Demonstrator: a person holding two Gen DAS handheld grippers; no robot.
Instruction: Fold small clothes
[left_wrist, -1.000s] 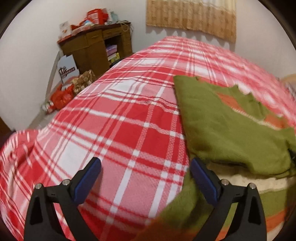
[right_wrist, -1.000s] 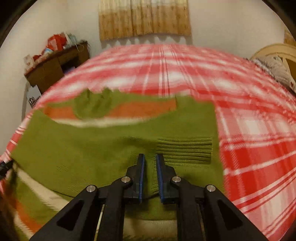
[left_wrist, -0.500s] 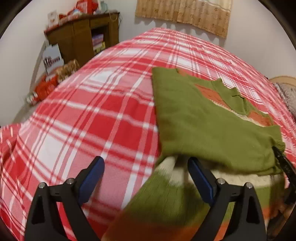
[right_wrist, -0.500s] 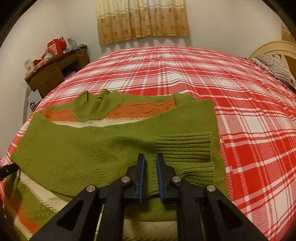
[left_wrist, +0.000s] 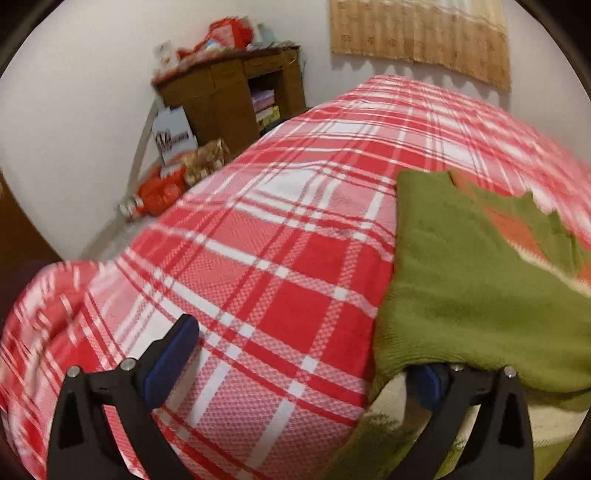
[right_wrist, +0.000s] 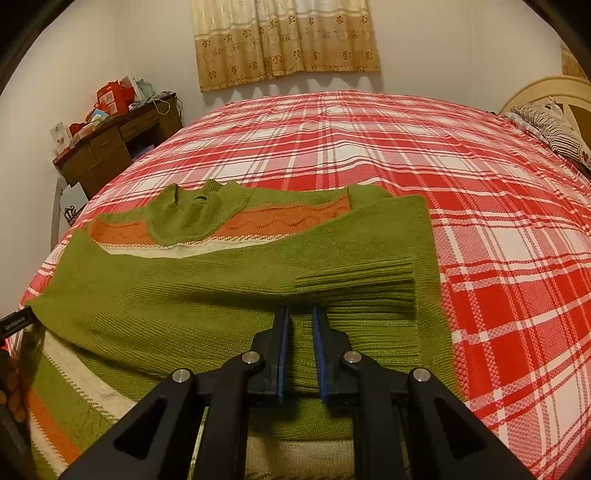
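A small green knit sweater (right_wrist: 192, 295) with orange and cream stripes lies on a red plaid bed (right_wrist: 369, 147), both sleeves folded across its body. My right gripper (right_wrist: 300, 317) hovers low over the sleeve cuffs (right_wrist: 369, 288), jaws nearly closed with a narrow gap and nothing clearly pinched. In the left wrist view the sweater (left_wrist: 480, 288) lies at the right. My left gripper (left_wrist: 299, 339) is wide open; its right finger is tucked under the folded sleeve's edge, its left finger (left_wrist: 173, 350) over bare bedspread.
A brown wooden desk (right_wrist: 114, 147) with red clutter stands by the wall left of the bed, with bags and boxes (left_wrist: 173, 173) on the floor below. A curtain (right_wrist: 284, 40) hangs on the far wall. A pillow (right_wrist: 550, 125) lies at the right.
The left gripper has shifted so its right finger now sits under the folded sleeve's edge. The right gripper has stayed over the cuffs, jaws unchanged.
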